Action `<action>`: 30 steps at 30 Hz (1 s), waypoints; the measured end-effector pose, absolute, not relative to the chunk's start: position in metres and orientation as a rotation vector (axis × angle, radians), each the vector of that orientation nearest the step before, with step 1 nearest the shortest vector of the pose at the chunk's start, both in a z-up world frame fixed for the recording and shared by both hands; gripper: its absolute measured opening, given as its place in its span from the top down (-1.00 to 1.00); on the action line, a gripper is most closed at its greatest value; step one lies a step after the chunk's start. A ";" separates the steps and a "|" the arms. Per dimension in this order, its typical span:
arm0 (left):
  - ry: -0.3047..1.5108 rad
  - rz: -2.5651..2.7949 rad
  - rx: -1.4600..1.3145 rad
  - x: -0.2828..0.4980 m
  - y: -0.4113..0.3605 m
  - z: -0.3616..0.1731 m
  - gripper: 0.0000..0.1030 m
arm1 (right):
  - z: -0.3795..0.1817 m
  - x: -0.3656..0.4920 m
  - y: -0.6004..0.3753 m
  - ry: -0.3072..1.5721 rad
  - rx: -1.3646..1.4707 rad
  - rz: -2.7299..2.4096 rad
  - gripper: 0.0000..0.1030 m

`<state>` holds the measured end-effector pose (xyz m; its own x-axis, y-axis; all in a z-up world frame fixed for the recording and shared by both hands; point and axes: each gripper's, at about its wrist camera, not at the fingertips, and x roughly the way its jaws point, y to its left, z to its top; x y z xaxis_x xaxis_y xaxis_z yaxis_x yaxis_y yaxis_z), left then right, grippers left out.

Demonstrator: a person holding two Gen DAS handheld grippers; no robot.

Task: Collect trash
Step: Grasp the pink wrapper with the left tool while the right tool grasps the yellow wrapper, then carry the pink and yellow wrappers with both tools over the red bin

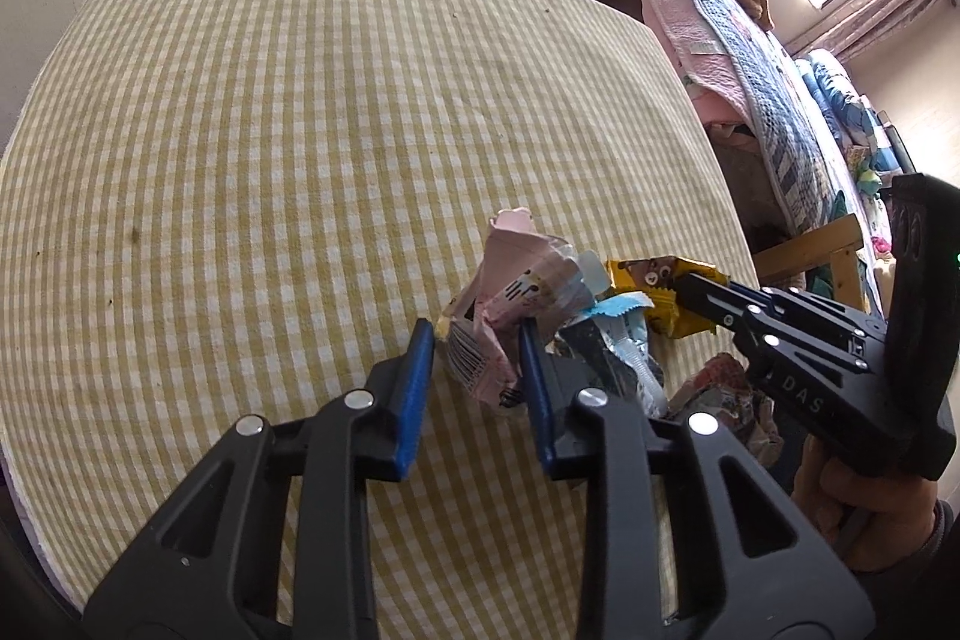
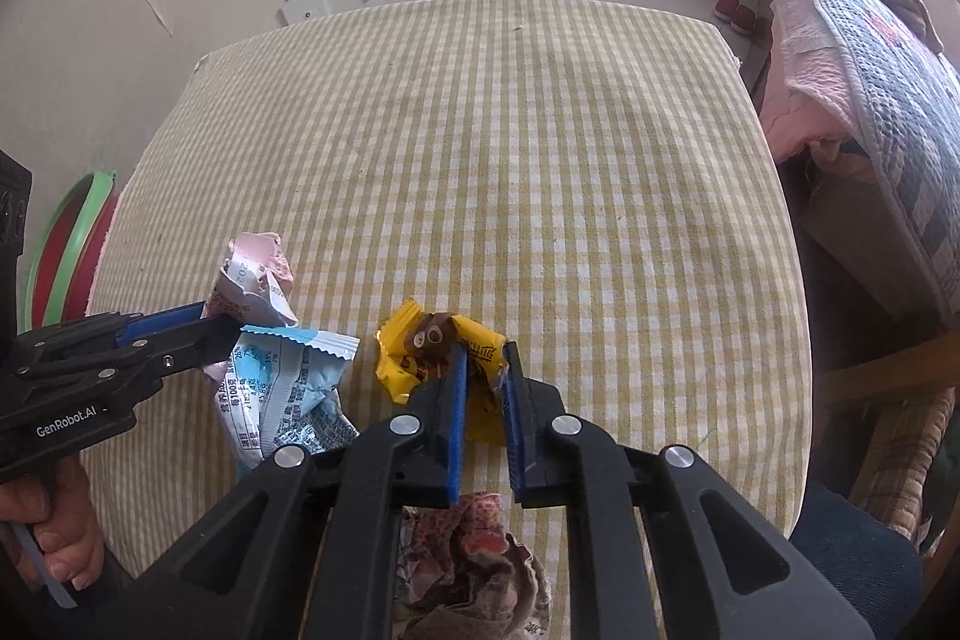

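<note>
Black linkage arms are filling the bottom of both wrist views. Left gripper [image 1: 477, 340] is sitting narrowed around the pink wrapper [image 1: 510, 304], blue pads at both flanks of its crumpled lower end; contact is looking firm on the right pad, less certain on the left. Right gripper [image 2: 483, 361] is pinching the yellow wrapper [image 2: 420, 346] nearly shut, foil bunching between the pads. Both pieces are lying near the front edge of the checked tablecloth [image 1: 300, 130], with the light-blue wrapper [image 2: 288, 382] between them and a red-patterned crumpled wrapper [image 2: 474, 550] just below the right gripper. My read: the grasp step is finishing and lift is next. To do it well: be squeezing the left fully before raising, since crumpled film is springy and could slip; be lifting straight up so neither gripper is dragging the light-blue wrapper, which is touching the pink one. Green-rimmed basin [image 2: 72, 244] is showing past the table's left edge, possibly the bin, though I cannot confirm that. Two pieces are remaining after this pair.
</note>
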<state>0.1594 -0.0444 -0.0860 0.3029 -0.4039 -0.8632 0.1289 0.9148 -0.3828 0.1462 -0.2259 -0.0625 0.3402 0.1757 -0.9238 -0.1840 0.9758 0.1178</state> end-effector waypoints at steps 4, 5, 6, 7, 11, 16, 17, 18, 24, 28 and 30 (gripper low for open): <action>1.203 -0.348 -0.264 0.154 -0.036 -0.081 0.48 | -0.055 0.146 -0.226 1.182 -0.009 0.234 0.94; 1.203 -0.347 -0.267 0.153 -0.034 -0.080 0.48 | -0.054 0.146 -0.226 1.178 -0.009 0.234 0.94; 1.202 -0.344 -0.271 0.152 -0.033 -0.079 0.48 | -0.053 0.146 -0.226 1.177 -0.008 0.233 0.95; 1.199 -0.341 -0.273 0.150 -0.032 -0.079 0.48 | -0.052 0.147 -0.226 1.177 -0.003 0.233 0.95; 1.176 -0.328 -0.277 0.142 -0.022 -0.071 0.48 | -0.044 0.144 -0.226 1.154 0.011 0.238 0.95; 1.146 -0.309 -0.274 0.134 -0.012 -0.058 0.48 | -0.029 0.141 -0.223 1.120 0.011 0.243 0.95; 1.138 -0.304 -0.270 0.132 -0.010 -0.055 0.48 | -0.026 0.141 -0.223 1.114 0.011 0.244 0.95; 1.130 -0.300 -0.268 0.130 -0.007 -0.052 0.48 | -0.023 0.140 -0.222 1.106 0.009 0.246 0.95; 1.088 -0.272 -0.281 0.119 0.010 -0.033 0.48 | -0.008 0.134 -0.208 1.071 -0.008 0.271 0.95; 1.064 -0.243 -0.294 0.112 0.024 -0.023 0.48 | 0.001 0.128 -0.194 1.052 -0.024 0.296 0.95; 1.052 -0.227 -0.300 0.107 0.032 -0.019 0.48 | 0.004 0.125 -0.186 1.044 -0.032 0.309 0.95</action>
<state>0.1070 0.0324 -0.0186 0.4783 -0.3245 -0.8160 0.0402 0.9363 -0.3488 0.1255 -0.1863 0.0042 0.4638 0.2366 -0.8538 -0.2663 0.9563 0.1203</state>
